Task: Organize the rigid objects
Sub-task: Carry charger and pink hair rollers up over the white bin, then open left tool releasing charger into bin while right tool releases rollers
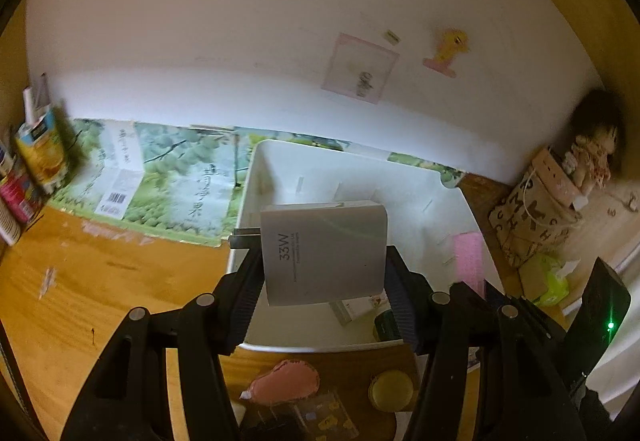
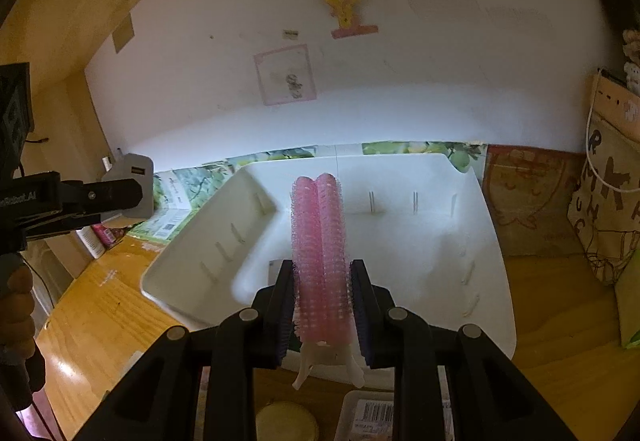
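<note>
1. Evidently both hands are mid-delivery: each gripper carries one item toward the white bin [image 2: 460, 281] on the wooden desk [image 1: 100, 281].
2. The left gripper [image 1: 324, 281] pinches a white charger [image 1: 324, 253] by its two flat sides, holding it over the near-left part of the bin; its metal prongs stick out to the left.
3. The right gripper [image 2: 322, 305] is pressed tight on a pair of pink hair rollers [image 2: 318, 253], which point up and away over the middle of the bin. In the left wrist view the rollers show as a pink strip to the right.
4. My reading: this is the placing step. Next, each hand needs to lower its item into the bin, keeping clear of the slotted walls and of the other hand, and only then spread the jaws.
5. The rollers are springy, so they may bounce or roll on release; setting them low against a wall looks wise.
6. Readable writing: "33W" on the charger's face, with smaller lines beneath it too fine to read.
7. The green printed sheet [image 1: 180, 181] behind the bin bears Chinese characters and a barcode; a patterned bag [image 2: 608, 209] at the right shows large letters, among them "R", "M" and "K".
</note>
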Demonstrator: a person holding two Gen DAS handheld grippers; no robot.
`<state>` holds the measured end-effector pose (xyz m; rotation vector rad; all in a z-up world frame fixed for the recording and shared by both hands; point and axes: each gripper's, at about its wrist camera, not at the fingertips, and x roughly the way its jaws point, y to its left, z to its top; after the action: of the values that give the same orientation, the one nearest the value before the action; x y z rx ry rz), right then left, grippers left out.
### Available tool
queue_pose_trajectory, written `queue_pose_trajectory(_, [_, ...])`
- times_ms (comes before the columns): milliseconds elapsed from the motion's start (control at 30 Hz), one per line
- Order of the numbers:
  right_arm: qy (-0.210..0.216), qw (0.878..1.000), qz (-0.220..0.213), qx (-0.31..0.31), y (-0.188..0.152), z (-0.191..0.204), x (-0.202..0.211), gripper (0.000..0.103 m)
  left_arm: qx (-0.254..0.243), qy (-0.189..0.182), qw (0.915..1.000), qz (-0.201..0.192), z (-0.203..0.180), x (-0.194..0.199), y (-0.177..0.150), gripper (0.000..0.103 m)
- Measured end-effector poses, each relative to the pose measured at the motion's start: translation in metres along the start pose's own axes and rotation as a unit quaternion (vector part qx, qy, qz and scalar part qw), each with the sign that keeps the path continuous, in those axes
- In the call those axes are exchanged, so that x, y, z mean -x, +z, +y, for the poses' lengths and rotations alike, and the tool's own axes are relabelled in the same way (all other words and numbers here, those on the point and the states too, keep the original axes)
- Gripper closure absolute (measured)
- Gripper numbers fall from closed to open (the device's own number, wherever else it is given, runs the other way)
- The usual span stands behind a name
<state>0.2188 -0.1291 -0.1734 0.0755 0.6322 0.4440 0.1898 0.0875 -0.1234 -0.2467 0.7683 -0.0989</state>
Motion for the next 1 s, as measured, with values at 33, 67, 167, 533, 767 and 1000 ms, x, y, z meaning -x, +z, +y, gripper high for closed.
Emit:
queue_pose_trajectory(33, [-0.001,1.0,0.0,-0.002,-0.001,-0.001,-0.001,0.076,-0.006,0.001,1.0,0.0,-0.003,-0.003,0.0,0.041])
queue_pose_trajectory(67, [-0.003,1.0,0.0,-0.003,-0.001,-0.001,-0.002,0.076,-0.011,0.002,0.9999,0.0,-0.005,-0.005,-0.001,0.041])
queue_pose_trajectory(167, [-0.004,1.0,0.005,-0.003,-0.002,-0.003,-0.007,0.076,-0.02,0.001,0.9998,0.003,-0.009,-0.011,-0.001,0.041])
queue_pose_trajectory(533, [-0.01,1.0,0.011,-0.012,-0.004,-0.006,-0.013,0.075,-0.08,0.016,0.9963,-0.027,-0.031,-0.014,-0.002,0.041])
queue_pose_trajectory(767, [-0.015,1.0,0.01,-0.021,-0.004,-0.009,-0.009,0.056,-0.094,0.018,0.9951,-0.025,-0.039,-0.01,-0.004,0.03])
queue_pose_trajectory(1000, [-0.018,0.999,0.005,-0.027,-0.001,-0.012,0.001,0.051,-0.07,0.023,0.9971,-0.021,-0.036,-0.002,-0.002,0.022])
